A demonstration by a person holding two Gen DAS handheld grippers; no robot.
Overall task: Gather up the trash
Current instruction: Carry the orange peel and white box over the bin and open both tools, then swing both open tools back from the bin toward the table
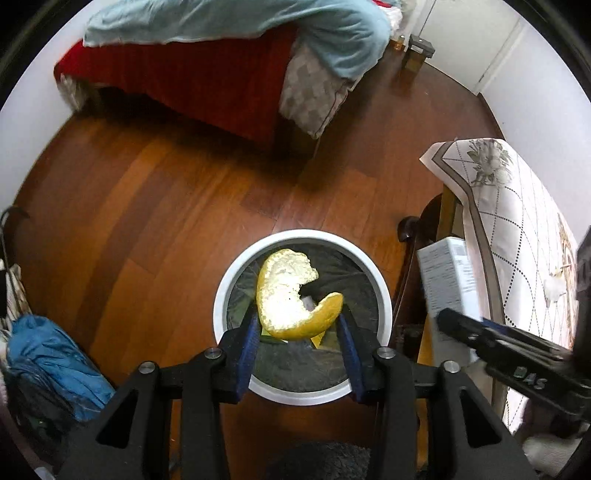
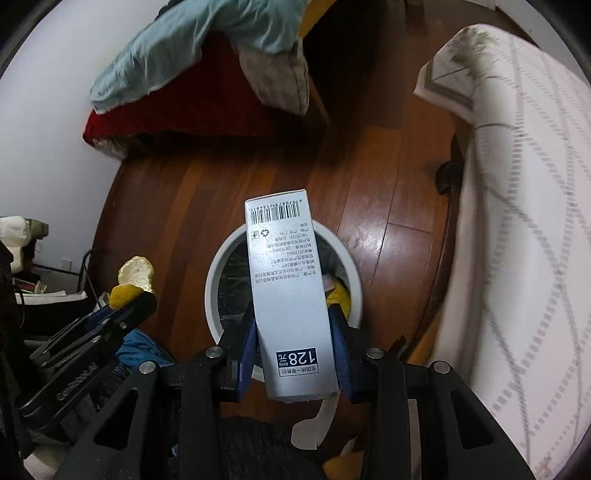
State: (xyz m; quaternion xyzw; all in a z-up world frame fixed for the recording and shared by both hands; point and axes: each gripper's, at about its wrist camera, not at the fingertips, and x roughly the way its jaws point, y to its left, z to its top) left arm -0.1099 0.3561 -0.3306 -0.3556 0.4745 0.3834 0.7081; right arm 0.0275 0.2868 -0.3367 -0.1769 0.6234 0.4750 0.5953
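My left gripper (image 1: 298,325) is shut on a curled yellow citrus peel (image 1: 288,295) and holds it right above a round white trash bin (image 1: 384,295) with a dark liner. My right gripper (image 2: 293,325) is shut on a tall white carton (image 2: 288,280) printed with a barcode, held over the same bin (image 2: 356,280), where some yellow trash lies inside. In the left wrist view the carton (image 1: 447,280) and the right gripper (image 1: 517,354) are to the right of the bin. In the right wrist view the peel (image 2: 135,280) and the left gripper (image 2: 110,317) are at the left.
The bin stands on a wooden floor (image 1: 166,206). A bed with a red cover (image 1: 207,81) and a light blue blanket (image 1: 258,22) is behind. A table with a patterned white cloth (image 1: 517,221) is at the right. Blue cloth and bags (image 1: 48,354) lie at the left.
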